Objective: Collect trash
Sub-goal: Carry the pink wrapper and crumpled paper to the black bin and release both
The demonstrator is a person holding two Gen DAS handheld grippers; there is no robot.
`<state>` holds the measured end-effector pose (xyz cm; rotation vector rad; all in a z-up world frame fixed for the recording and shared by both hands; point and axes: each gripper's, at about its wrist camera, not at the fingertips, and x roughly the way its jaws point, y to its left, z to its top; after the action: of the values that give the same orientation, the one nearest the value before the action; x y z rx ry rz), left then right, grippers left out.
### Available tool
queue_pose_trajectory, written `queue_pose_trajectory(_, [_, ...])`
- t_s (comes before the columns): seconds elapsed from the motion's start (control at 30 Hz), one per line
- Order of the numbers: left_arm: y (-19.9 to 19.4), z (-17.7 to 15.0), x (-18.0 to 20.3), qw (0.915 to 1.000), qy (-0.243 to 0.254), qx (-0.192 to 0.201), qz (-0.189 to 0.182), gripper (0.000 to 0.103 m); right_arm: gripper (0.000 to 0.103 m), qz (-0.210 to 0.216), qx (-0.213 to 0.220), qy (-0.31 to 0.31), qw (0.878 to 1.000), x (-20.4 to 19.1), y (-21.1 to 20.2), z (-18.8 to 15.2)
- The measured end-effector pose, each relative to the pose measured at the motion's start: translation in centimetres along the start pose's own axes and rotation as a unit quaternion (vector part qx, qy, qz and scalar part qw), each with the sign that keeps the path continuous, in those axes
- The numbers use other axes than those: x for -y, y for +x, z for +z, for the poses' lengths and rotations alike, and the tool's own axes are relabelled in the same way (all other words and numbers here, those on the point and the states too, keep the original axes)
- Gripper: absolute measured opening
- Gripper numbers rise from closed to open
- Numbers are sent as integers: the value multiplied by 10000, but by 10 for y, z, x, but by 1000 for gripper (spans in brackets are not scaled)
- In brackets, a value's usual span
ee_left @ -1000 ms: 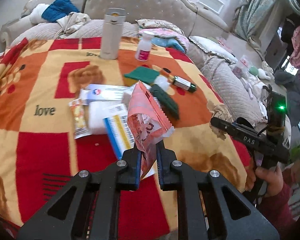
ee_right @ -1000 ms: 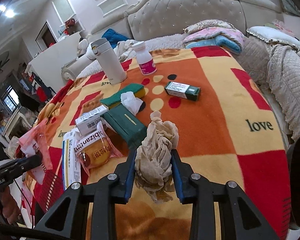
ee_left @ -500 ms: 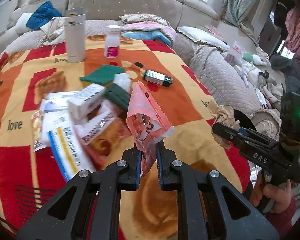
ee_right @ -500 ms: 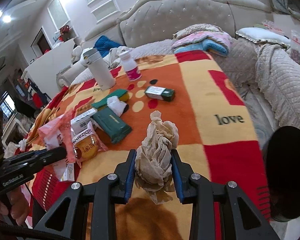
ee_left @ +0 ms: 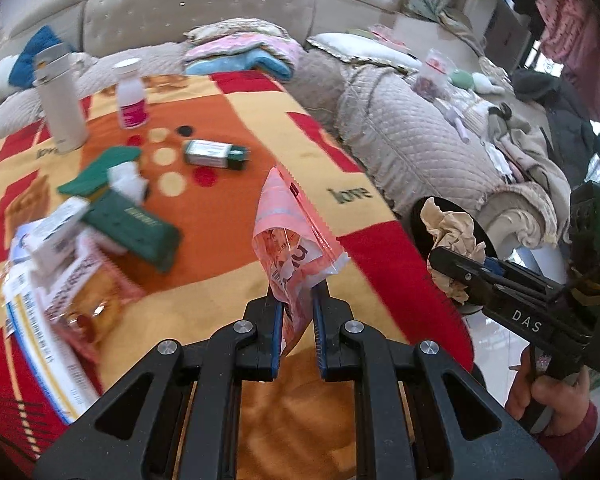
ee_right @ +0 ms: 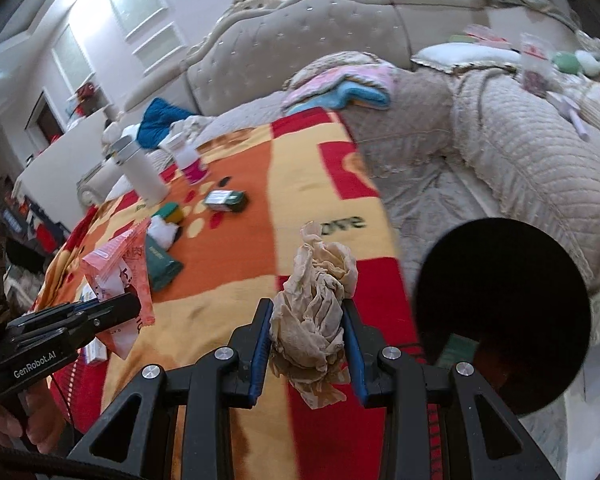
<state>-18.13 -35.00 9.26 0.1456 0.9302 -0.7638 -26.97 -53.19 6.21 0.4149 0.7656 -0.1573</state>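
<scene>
Near the right edge of the blanket-covered counter (ee_left: 228,208), the left gripper (ee_left: 296,308) pinched a pink snack wrapper (ee_left: 296,240) by its lower end, and the right gripper (ee_right: 306,336) was clamped around a crumpled brown tissue (ee_right: 314,304). A black bin (ee_right: 500,312) stood on the floor just beside that edge. I judged two risks: the thin wrapper could slip out, and the light tissue could miss the bin if released early.
</scene>
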Motion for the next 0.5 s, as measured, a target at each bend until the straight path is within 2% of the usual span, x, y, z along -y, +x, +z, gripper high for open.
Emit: queue_pose_trajectory(0.5, [55,22,85,9969,420,-307,-596,11,32,-486,105,673,9965,80,-19,-5])
